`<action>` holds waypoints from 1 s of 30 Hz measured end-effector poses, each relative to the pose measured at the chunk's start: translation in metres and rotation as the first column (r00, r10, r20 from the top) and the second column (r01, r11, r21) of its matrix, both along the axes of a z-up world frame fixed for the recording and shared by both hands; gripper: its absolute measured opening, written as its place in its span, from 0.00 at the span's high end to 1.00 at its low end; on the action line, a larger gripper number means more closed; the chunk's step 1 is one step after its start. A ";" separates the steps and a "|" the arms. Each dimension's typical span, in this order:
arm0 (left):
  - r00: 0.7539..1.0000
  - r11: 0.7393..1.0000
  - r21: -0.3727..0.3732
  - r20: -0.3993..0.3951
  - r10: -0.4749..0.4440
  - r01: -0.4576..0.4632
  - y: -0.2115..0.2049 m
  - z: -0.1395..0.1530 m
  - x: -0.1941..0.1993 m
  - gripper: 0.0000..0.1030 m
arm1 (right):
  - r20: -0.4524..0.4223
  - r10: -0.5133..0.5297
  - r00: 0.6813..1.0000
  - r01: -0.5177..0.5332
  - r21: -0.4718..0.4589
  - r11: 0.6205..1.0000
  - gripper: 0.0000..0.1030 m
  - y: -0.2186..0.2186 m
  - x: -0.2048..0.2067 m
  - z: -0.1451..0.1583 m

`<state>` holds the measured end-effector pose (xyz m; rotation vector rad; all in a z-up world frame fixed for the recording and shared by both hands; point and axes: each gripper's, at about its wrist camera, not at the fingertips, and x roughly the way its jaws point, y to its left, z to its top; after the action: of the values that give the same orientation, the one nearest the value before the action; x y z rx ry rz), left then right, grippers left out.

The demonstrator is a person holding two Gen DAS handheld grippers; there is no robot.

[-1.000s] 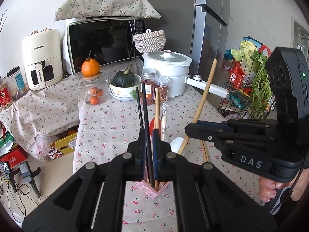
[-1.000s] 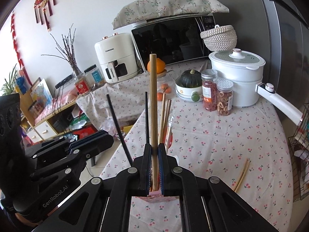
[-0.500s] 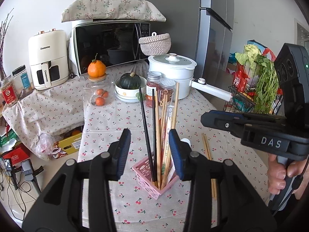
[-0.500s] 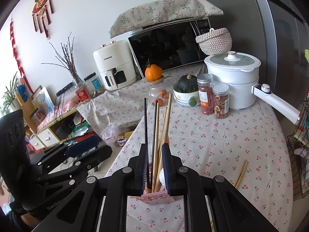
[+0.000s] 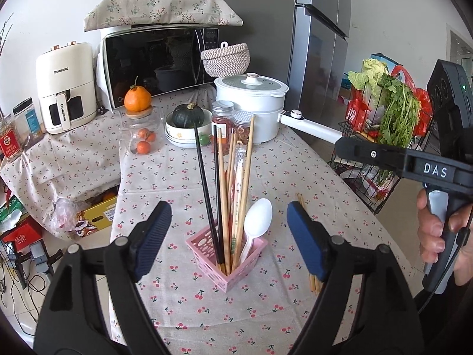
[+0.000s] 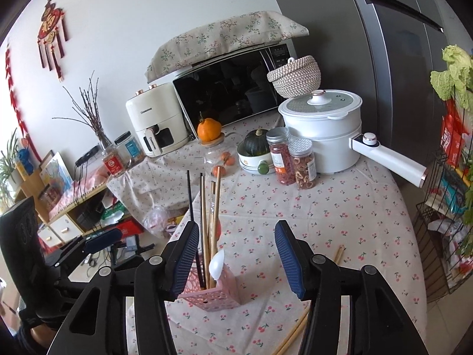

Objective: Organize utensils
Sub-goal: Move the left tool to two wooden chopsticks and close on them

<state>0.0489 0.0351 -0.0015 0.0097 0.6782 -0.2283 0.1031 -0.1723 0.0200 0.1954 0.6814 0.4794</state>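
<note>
Both grippers are held side by side, spread wide and gripping nothing. The left gripper shows blue-padded fingers far apart; the right gripper matches, a bare hand clutching its handle.

Pink perforated plastic utensil holder; matt wooden chopsticks and glossy black chopsticks; smooth white plastic spoon. Cherry-print cloth tablecloth. Ribbed blue pads on matt black plastic left gripper. Woven rope basket; glossy white pot.
</note>
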 end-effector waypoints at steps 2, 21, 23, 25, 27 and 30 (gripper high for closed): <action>1.000 1.000 0.004 -0.023 -0.016 0.017 -0.007 -0.002 -0.001 0.18 | -0.003 -0.021 1.000 0.021 -0.008 1.000 0.33 -0.011 -0.002 -0.002; 0.958 0.981 0.126 -0.263 -0.113 0.150 -0.127 -0.055 0.029 0.05 | -0.283 -0.278 0.918 0.245 -0.148 0.958 0.13 -0.129 0.023 -0.066; 0.950 0.974 0.149 -0.288 -0.119 0.167 -0.142 -0.066 0.037 0.05 | -0.302 -0.296 0.906 0.252 -0.177 0.951 0.13 -0.136 0.026 -0.072; 0.944 0.973 0.162 -0.311 -0.109 0.166 -0.153 -0.077 0.047 0.05 | -0.315 -0.313 0.896 0.259 -0.203 0.944 0.13 -0.143 0.029 -0.079; 0.933 0.978 0.137 -0.345 -0.102 0.157 -0.160 -0.089 0.061 0.06 | -0.325 -0.329 0.887 0.264 -0.229 0.937 0.13 -0.150 0.032 -0.085; 0.910 0.988 0.079 -0.404 -0.094 0.136 -0.169 -0.106 0.083 0.16 | -0.342 -0.353 0.871 0.266 -0.275 0.924 0.13 -0.157 0.040 -0.099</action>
<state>0.1322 -0.1336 -0.1074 0.1073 1.1004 -0.3123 0.1426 -0.3298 -0.0785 0.1881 1.0644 0.0455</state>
